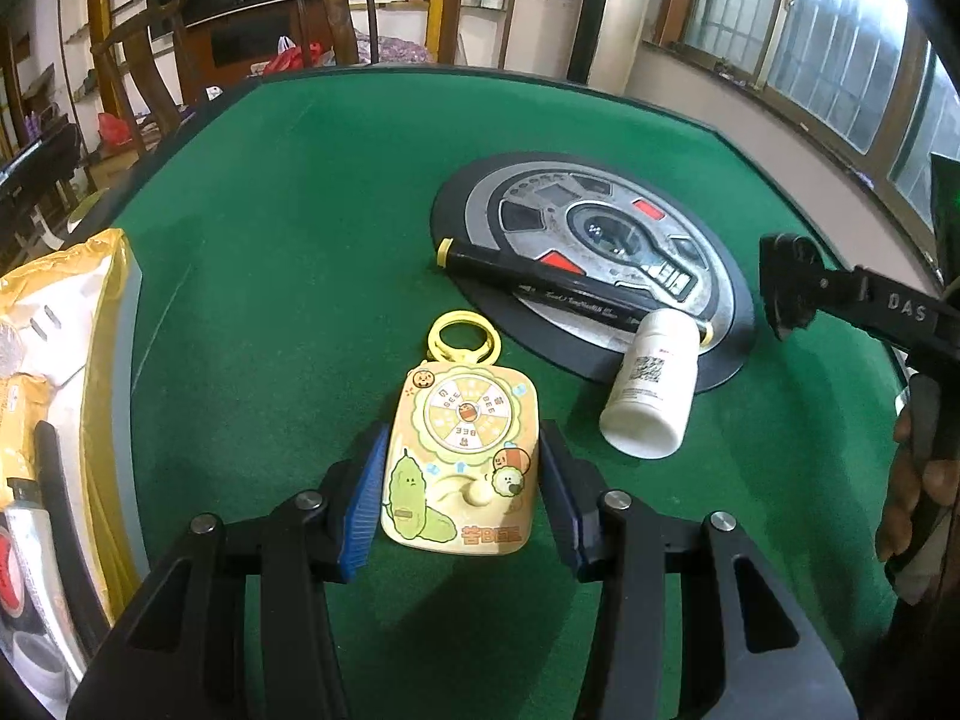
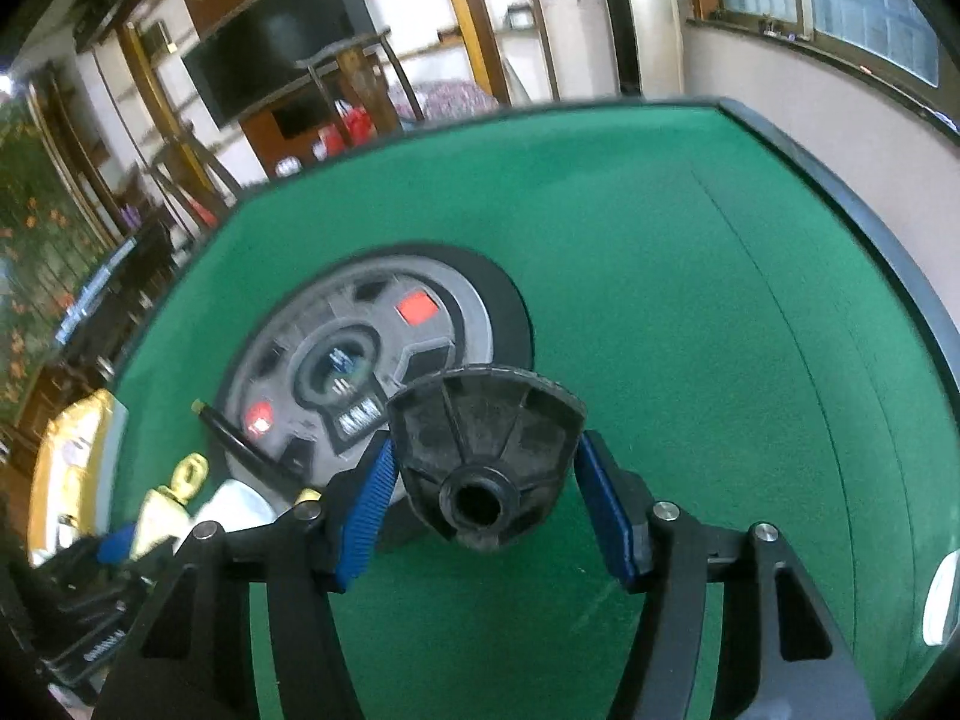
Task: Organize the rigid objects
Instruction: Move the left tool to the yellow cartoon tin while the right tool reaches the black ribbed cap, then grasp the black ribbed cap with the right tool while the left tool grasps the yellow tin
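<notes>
A yellow cartoon toy card with a ring at its top lies flat on the green felt table. My left gripper is closed around it, its blue pads against the card's two long sides. My right gripper is shut on a black ribbed fan-shaped plastic part with a round socket facing the camera. The part sits between both blue pads. In the left wrist view the right gripper hangs at the right, over the felt, with that black part at its tip.
A black pen with a yellow cap lies across the round grey control panel in the table's middle. A white bottle lies on its side beside it. A yellow-lined box of items stands at the left edge. A hand holds the right gripper.
</notes>
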